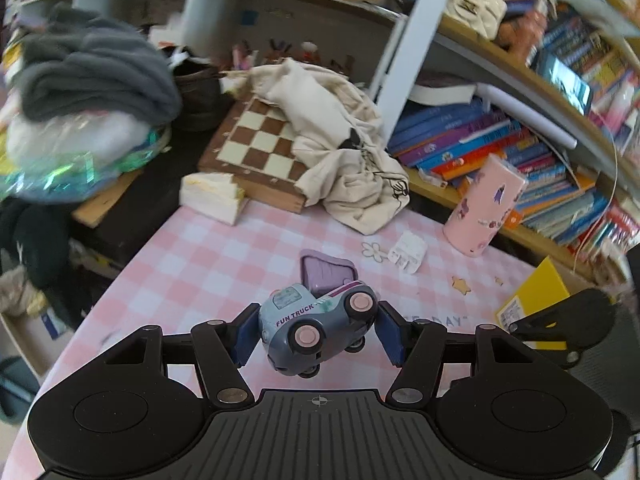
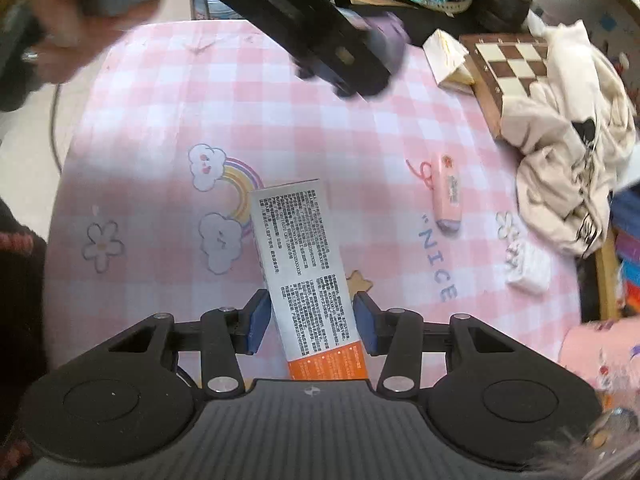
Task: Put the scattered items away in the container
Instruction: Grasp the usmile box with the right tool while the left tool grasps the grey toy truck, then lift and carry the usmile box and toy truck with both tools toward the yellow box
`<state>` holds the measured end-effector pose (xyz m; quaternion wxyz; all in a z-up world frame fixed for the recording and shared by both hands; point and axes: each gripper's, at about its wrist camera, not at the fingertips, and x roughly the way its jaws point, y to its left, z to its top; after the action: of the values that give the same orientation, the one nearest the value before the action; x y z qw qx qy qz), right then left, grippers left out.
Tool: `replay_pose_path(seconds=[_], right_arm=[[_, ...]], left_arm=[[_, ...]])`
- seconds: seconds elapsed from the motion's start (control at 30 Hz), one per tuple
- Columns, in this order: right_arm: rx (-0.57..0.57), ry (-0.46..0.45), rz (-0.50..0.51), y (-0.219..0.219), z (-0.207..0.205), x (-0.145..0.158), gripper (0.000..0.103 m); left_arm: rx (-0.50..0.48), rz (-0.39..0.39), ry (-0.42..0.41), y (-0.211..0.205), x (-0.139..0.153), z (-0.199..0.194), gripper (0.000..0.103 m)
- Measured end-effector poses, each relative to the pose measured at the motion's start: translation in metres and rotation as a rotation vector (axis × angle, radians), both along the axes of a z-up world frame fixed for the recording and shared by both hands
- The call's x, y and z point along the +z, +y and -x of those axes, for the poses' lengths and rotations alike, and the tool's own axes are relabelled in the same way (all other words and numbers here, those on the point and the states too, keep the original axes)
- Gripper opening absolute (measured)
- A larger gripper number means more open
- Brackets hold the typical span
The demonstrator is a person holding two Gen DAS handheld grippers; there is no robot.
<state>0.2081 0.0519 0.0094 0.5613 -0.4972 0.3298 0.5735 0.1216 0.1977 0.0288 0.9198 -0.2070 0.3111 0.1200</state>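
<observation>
My left gripper [image 1: 318, 322] is shut on a grey-blue toy truck [image 1: 316, 330] marked FUN TRUCK. The truck has pink wheels and a raised purple bed, and it hangs tilted above the pink checked tablecloth [image 1: 208, 264]. My right gripper [image 2: 311, 304] points steeply down, and its blue pads [image 2: 258, 322] press the sides of a white and orange printed box [image 2: 300, 248] that lies on the cloth. A pink sticker-covered cylinder container [image 1: 486, 208] stands at the far right, and its rim [image 2: 596, 352] shows by the right gripper. A pink eraser [image 2: 448, 196] and a small white plastic piece [image 2: 528, 270] lie loose.
A chessboard [image 1: 260, 140] with a cream cloth bag [image 1: 340, 136] over it sits at the back. Bookshelves [image 1: 500, 148] line the right side and piled clothes [image 1: 92, 76] the left. A person's hand [image 2: 64, 36] and a blurred black tool body [image 2: 320, 28] cross the top of the right wrist view.
</observation>
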Motion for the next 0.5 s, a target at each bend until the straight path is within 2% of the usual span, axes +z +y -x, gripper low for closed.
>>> replay_pose_path(seconds=[0.13,0.23,0.5], right_arm=[[0.035,-0.057,0.033,0.001,0.011,-0.013,0.044],[0.019,-0.051,0.027,0.002,0.016,-0.014,0.043],[-0.091,-0.029,-0.049,-0.001,0.014,-0.005,0.039]], left_arm=[[0.022,0.015,-0.008,0.000,-0.001,0.016,0.060],[0.023,0.024,-0.014,-0.002,-0.001,0.027,0.060],[0.008,0.032,-0.034,-0.010,0.006,0.049,0.060]])
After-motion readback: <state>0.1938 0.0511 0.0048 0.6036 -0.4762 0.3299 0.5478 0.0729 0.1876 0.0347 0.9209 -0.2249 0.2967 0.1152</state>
